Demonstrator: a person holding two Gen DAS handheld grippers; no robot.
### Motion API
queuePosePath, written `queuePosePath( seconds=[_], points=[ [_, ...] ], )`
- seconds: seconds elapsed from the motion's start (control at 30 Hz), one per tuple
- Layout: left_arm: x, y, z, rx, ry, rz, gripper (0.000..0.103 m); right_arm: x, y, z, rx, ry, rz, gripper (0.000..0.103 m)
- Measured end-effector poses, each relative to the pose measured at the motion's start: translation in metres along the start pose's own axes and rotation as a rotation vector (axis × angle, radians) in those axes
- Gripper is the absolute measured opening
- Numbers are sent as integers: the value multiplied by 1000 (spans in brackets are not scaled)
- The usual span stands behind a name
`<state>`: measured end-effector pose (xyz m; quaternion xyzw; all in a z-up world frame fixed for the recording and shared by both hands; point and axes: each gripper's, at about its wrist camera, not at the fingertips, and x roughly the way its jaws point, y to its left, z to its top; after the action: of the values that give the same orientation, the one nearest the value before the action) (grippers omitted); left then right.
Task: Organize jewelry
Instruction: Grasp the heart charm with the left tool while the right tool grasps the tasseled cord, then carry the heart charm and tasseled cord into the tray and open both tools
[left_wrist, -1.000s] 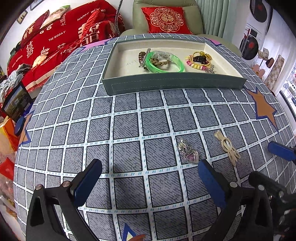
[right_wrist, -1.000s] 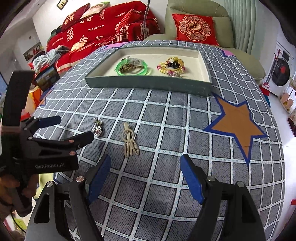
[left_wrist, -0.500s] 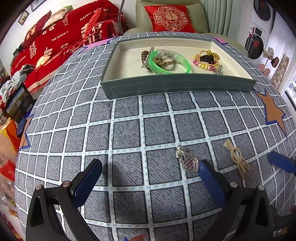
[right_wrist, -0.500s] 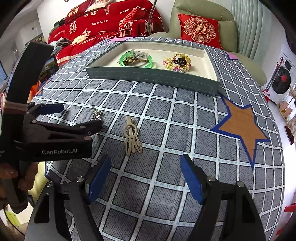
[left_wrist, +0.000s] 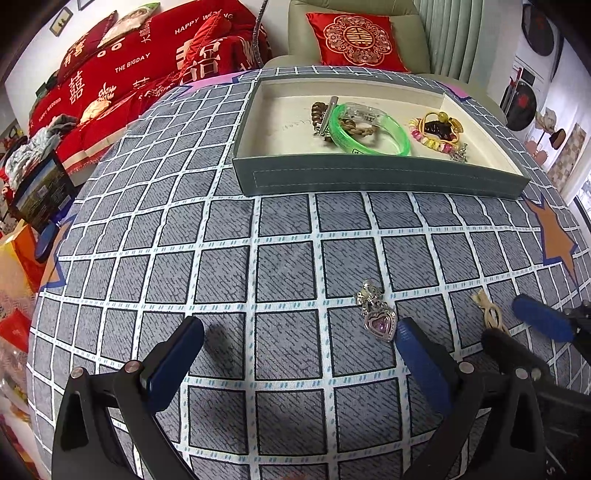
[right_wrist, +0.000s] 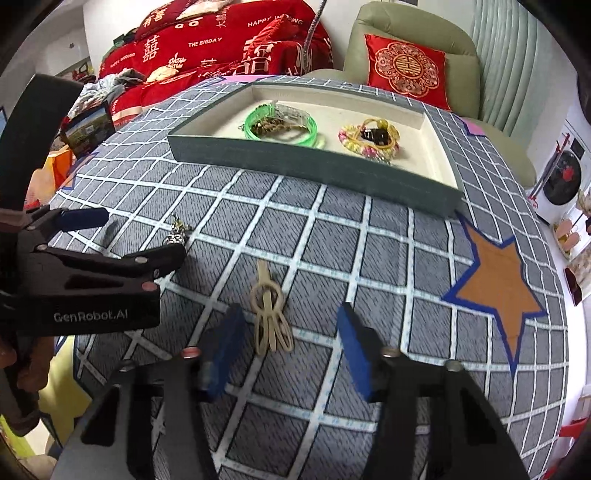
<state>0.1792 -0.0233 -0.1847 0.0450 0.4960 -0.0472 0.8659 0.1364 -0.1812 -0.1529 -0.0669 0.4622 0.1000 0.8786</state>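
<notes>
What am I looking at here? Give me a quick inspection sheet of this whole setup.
Surface: grey grid tablecloth with orange stars.
Job's things: heart pendant and beige hair clip lie loose on the cloth; tray holds a green bangle and beaded bracelets.
Clutter: nothing seen.
Grippers: left gripper open, one finger beside the pendant; right gripper open, astride the clip.
Cables: nothing seen.
Surroundings: red bedding, green armchair with red cushion.

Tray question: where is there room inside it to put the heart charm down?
The tray's left end is bare lining, bordered by its left wall and the green bangle. The middle and right are crowded: the bangle over a brown braid, then the beaded bracelets. The heart charm lies on the cloth.
</notes>
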Motion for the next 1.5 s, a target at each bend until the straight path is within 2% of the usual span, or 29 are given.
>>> queuePosePath(
  seconds=[0.03,0.1,0.17,0.37,0.43,0.53,0.7,0.9,1.27,1.5],
  points=[
    [0,0,0,-1,0,-3,103,0,1,1,-3,0,4,37],
    [-1,0,0,1,-2,-11,103,1,3,2,-10,-1,9,22],
    [-2,-2,1,9,-7,-33,97,1,5,2,-16,-1,5,19],
    [-9,-17,3,74,-15,-78,60,-1,3,1,3,-1,8,19],
    [-11,-23,3,98,-21,-88,30,-4,-1,1,20,-5,15,19],
    [-12,-27,2,115,-22,-97,29,-8,-7,1,45,-13,22,19],
    [-20,-18,0,71,-29,-152,29,-17,-16,2,83,-28,36,19],
    [-37,-10,4,65,-67,-162,29,-29,-25,5,110,-47,56,19],
    [-73,-2,30,53,-163,-187,29,-59,-45,22,167,-107,88,19],
    [-88,-5,52,62,-212,-187,29,-72,-62,41,186,-144,71,19]
  ],
)
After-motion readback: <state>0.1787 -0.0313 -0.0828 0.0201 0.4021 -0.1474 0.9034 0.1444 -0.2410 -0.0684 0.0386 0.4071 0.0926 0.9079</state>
